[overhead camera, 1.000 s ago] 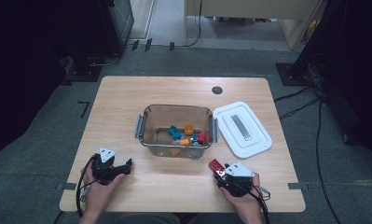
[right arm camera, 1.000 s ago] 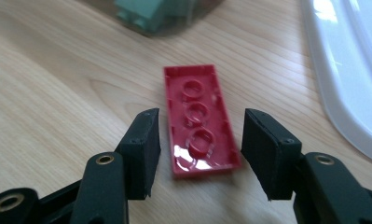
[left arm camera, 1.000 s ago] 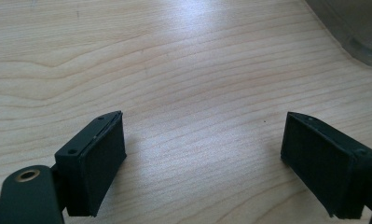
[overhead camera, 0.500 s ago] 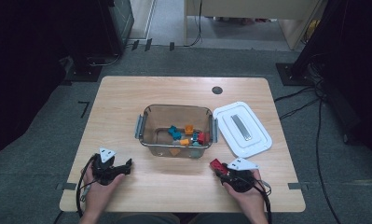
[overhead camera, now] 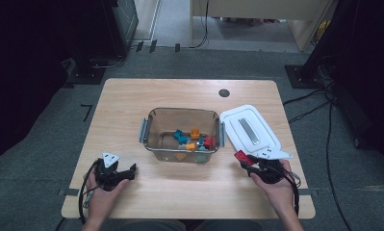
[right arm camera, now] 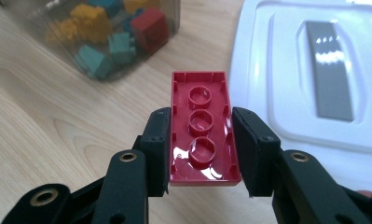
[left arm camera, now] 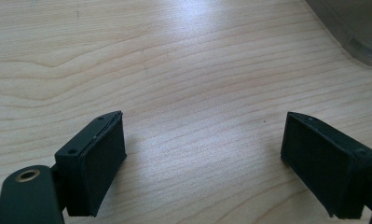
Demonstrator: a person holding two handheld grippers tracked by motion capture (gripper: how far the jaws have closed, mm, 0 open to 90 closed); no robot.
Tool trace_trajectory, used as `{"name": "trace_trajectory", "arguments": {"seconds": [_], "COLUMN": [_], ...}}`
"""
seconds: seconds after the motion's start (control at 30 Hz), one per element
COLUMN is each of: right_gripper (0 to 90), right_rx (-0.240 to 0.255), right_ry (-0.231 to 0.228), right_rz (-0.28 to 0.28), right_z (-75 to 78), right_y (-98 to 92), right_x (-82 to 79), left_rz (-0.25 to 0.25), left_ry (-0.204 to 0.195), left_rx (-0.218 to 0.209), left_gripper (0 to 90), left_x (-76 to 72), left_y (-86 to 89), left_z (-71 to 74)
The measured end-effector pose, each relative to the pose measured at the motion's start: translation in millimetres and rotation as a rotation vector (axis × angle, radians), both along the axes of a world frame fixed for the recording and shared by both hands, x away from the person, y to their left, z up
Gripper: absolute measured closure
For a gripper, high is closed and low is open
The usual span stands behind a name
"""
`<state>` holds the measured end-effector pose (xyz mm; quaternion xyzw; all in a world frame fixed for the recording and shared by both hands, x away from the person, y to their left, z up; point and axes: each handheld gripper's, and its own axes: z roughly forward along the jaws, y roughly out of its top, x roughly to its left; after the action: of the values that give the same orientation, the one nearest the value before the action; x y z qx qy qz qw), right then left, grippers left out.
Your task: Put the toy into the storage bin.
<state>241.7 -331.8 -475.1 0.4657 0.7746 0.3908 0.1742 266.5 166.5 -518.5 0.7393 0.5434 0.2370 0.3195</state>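
Right claw (overhead camera: pixel 243 160) nearer lid (overhead camera: pixel 251 129), wooden table (overhead camera: pixel 132 106), grey carpet (overhead camera: pixel 45 144)

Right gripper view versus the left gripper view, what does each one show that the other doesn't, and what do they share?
Right gripper view: the right claw shut on a red brick, hollow side up, with the white lid behind and coloured blocks inside the clear bin.

Left gripper view: the left claw open, nothing between its jaws.

Both: the wooden table and part of the clear bin.
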Motion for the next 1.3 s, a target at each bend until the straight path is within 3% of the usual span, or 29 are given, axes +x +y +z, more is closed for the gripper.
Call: {"name": "trace_trajectory", "arguments": {"seconds": [0.37, 0.77, 1.07, 1.3], "right_gripper": [60.6, 60.6, 60.6, 60.6], "right_rx": [-0.021, -0.043, -0.064, -0.098], "right_ry": [-0.045, -0.096, -0.097, -0.051], "right_rz": [0.06, 0.158, 0.251, 0.333], "right_z": [55.2, 111.9, 130.6, 127.2], "right_y": [-1.0, 29.6, 69.6, 101.8], "right_x": [18.6, 42.3, 63.1, 83.3], "left_rz": [0.0, 0.0, 0.0, 0.0], "left_ry": [0.0, -0.001, -0.001, -0.001], "left_rx": [0.0, 0.0, 0.0, 0.0], "left_gripper": [13.3, 13.3, 13.3, 13.3], "left_x": [0.0, 0.1, 0.1, 0.1], "left_y": [0.1, 0.1, 0.1, 0.1], "left_z": [0.0, -0.1, 0.0, 0.0]}}
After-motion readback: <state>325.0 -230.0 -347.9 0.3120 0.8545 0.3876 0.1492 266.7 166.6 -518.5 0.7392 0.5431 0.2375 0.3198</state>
